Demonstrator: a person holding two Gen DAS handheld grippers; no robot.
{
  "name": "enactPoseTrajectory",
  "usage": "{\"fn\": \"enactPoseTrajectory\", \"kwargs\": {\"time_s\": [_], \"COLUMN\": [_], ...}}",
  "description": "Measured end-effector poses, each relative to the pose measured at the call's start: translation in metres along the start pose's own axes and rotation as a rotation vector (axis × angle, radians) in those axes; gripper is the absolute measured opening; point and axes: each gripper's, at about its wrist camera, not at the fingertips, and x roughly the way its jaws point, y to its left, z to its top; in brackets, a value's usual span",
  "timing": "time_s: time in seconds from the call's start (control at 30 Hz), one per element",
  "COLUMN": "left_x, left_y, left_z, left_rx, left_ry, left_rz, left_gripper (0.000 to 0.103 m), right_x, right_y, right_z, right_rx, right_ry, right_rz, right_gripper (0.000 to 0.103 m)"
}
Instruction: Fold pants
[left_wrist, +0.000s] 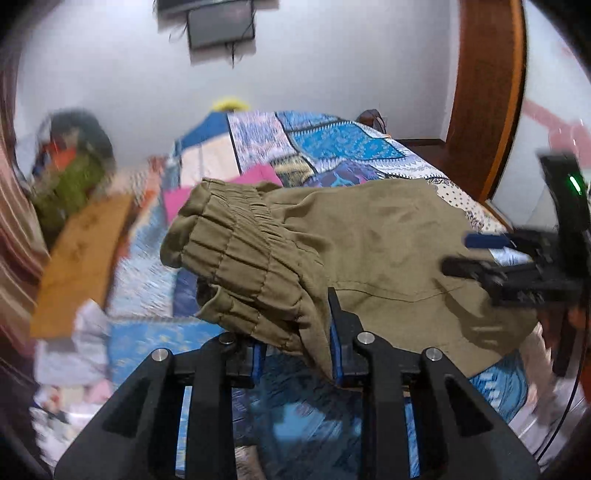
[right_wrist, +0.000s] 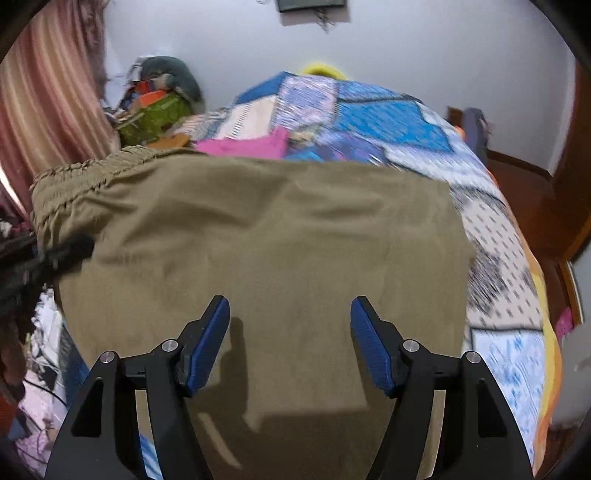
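In the left wrist view, the left claw (left_wrist: 297, 347) sat at the lower middle of the frame, its blue-padded black fingers pinching a bunched fold of the olive-brown cotton pants (left_wrist: 369, 240) just below the gathered elastic waistband (left_wrist: 236, 251), which rose lifted and crumpled at centre left. The rest of the pants spread toward the right over the bed covered by a blue patchwork quilt (left_wrist: 332, 144). At the right edge the right claw (left_wrist: 476, 254) showed as a blurred black shape above the cloth, one blue pad visible. A pink cloth (left_wrist: 255, 177) lay behind the waistband, and a wooden door frame (left_wrist: 487, 92) stood at the upper right. In the right wrist view, the right claw (right_wrist: 290, 347) stood spread at the lower middle, both blue pads apart with nothing pressed between them, hovering over the flat expanse of the pants (right_wrist: 277, 229) that filled the centre. The waistband (right_wrist: 77, 181) ran along the upper left, where the left claw (right_wrist: 59, 254) appeared blurred at the left edge against the cloth. A striped pink curtain (right_wrist: 48, 99) hung at the upper left.
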Motion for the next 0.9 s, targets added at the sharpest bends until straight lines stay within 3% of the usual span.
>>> {"fn": "enactPoseTrajectory", "kwargs": {"time_s": [0.17, 0.27, 0.43, 0.7, 0.9], "left_x": [-0.029, -0.036, -0.040, -0.047, -0.047], "left_y": [-0.005, -0.012, -0.023, -0.052, -0.082], "left_z": [-0.004, -0.003, 0.005, 0.022, 0.034], "left_rx": [0.071, 0.089, 0.113, 0.161, 0.193], "left_ry": [-0.053, -0.067, -0.089, -0.121, -0.130], "left_rz": [-0.016, -0.029, -0.022, -0.052, -0.092], "left_gripper": [0.028, 0.028, 0.028, 0.027, 0.027], "right_x": [0.025, 0.035, 0.018, -0.049, -0.052], "right_y": [0.041, 0.056, 0.040, -0.023, -0.053], "right_z": [0.006, -0.004, -0.013, -0.041, -0.074], "right_rx": [-0.098, -0.146, -0.075, 0.047, 0.108], "right_ry": [0.083, 0.125, 0.106, 0.012, 0.062], "right_rz": [0.103, 0.119, 0.140, 0.007, -0.070], "right_gripper": [0.064, 0.064, 0.064, 0.065, 0.065]}}
